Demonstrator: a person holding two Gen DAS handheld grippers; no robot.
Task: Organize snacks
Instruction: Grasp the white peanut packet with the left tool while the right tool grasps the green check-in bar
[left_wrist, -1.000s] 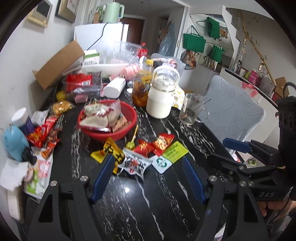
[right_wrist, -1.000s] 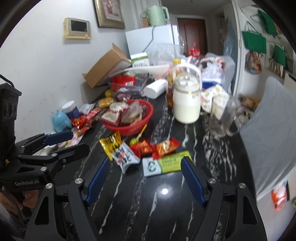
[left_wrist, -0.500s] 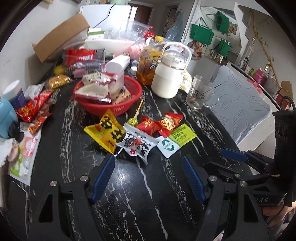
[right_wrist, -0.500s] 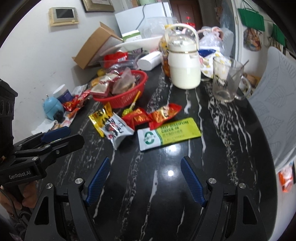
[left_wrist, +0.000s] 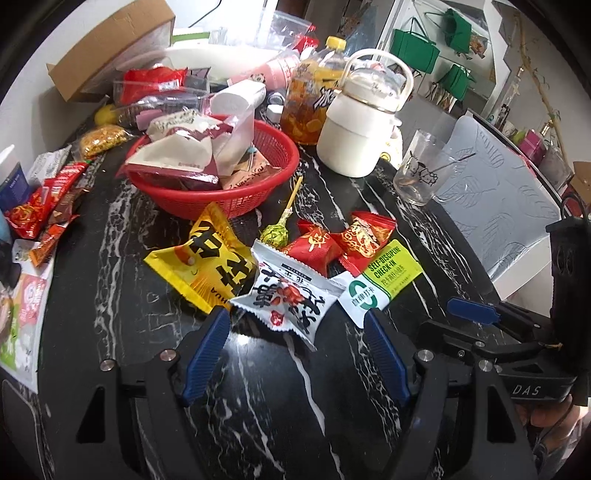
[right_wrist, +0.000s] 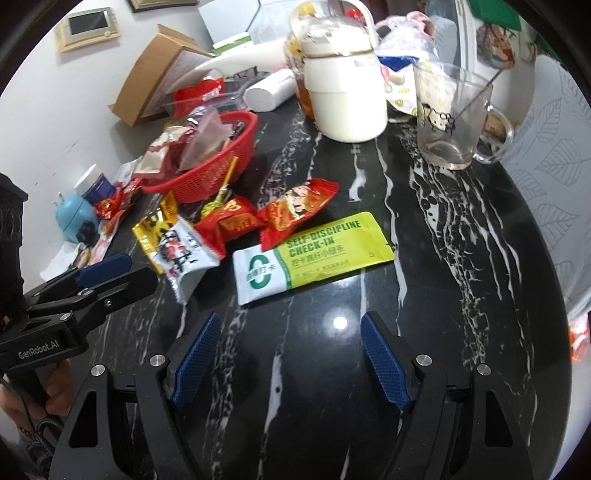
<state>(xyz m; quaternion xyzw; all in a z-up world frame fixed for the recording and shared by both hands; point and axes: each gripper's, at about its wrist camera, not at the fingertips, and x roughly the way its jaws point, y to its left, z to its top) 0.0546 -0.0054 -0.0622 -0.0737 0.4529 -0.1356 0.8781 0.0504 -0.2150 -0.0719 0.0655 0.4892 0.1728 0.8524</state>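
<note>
Tabletop (left_wrist: 122, 280): I see black marble with white veins, crowded with snacks along its far and left edges.
Red basket (left_wrist: 273, 162): it stands at the far left, already heaped with wrapped snacks; a white kettle (left_wrist: 354, 144) sits just to its right.
Glass mug (right_wrist: 448, 118): right of the kettle, with a stirrer leaning inside.
Left gripper (left_wrist: 295, 339): I have it tilted down over the tabletop, jaws wide and holding nothing, its tips just short of the white packet.
Right gripper (right_wrist: 290, 339): also tilted down, jaws wide and bare, hovering close in front of the green sachet.
Green sachet (right_wrist: 314, 254): lies flat in the middle of the loose pile, white end towards the left gripper.
Yellow packet (left_wrist: 207, 262): leftmost of the loose pile, its far corner touching the basket's foot.
White packet (left_wrist: 290, 295): overlaps the yellow packet's right edge and lies nearest my left gripper.
Red candies (left_wrist: 343, 240): two wrapped pieces side by side, just beyond the sachet.
Lollipop (left_wrist: 275, 234): green-wrapped head beside the candies, stick pointing at the basket.
</note>
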